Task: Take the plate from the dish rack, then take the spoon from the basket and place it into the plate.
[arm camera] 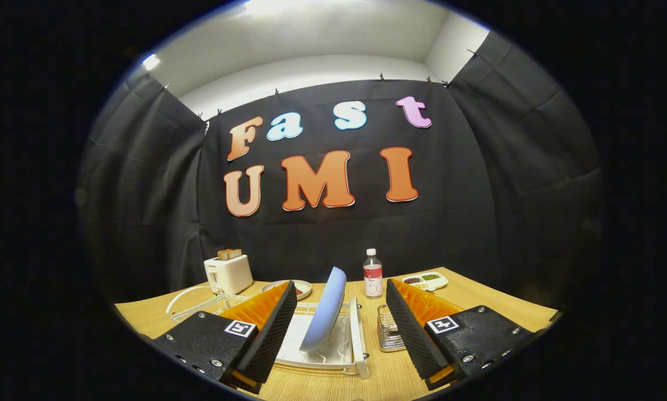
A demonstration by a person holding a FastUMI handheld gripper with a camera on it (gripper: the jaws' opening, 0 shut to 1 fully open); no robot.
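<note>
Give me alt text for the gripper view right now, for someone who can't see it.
The gripper is open, its fingers either side of a blue plate standing on edge in a white dish rack on a wooden table. A wire basket sits right of the rack; beyond are a toaster, a bottle and a divided dish.

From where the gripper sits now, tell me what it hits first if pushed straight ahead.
Most likely the blue plate, standing on edge in the white dish rack between the open gripper fingers, just ahead of them. Depth is hard to judge, so the rack's rim could touch first.
</note>
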